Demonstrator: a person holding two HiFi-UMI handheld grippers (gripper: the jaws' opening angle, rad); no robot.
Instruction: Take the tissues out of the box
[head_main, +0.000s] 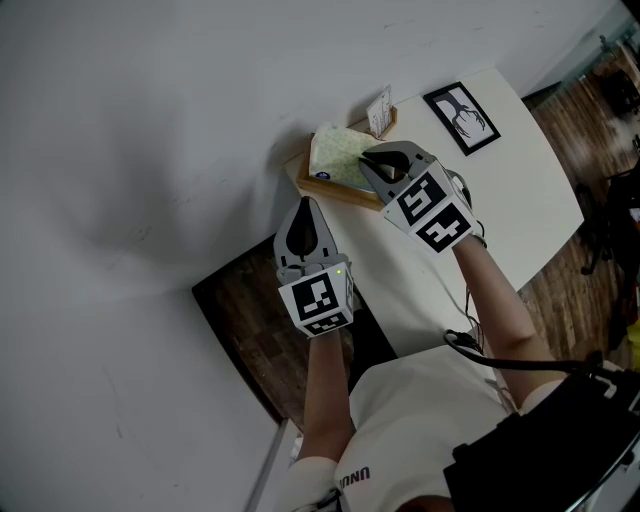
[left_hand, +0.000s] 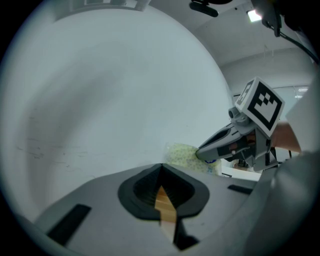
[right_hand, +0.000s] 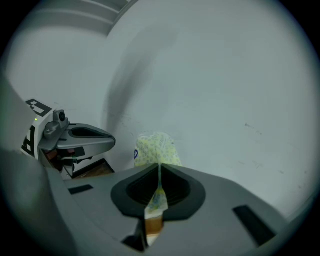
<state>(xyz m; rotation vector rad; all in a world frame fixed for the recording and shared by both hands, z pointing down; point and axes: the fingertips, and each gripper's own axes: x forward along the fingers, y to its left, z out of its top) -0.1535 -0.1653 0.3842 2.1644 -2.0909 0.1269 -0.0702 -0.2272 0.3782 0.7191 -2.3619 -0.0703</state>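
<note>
Your right gripper (head_main: 368, 158) pinches a thin fold of the soft, light, green-patterned tissue pack (head_main: 335, 152) in the shallow wooden box (head_main: 340, 193), left gripper (head_main: 307, 208) closed empty beside that box, so lift gently, as the wrap may slip.

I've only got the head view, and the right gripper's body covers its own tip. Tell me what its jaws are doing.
Observer: In the right gripper view, the right gripper is shut on the tissue pack. A fold of the pack's yellow-green wrapper is pinched between the jaws.
Operator: Now check the left one. Report whether it holds anything.
Observer: In the left gripper view, the left gripper has its jaws together with nothing between them.
</note>
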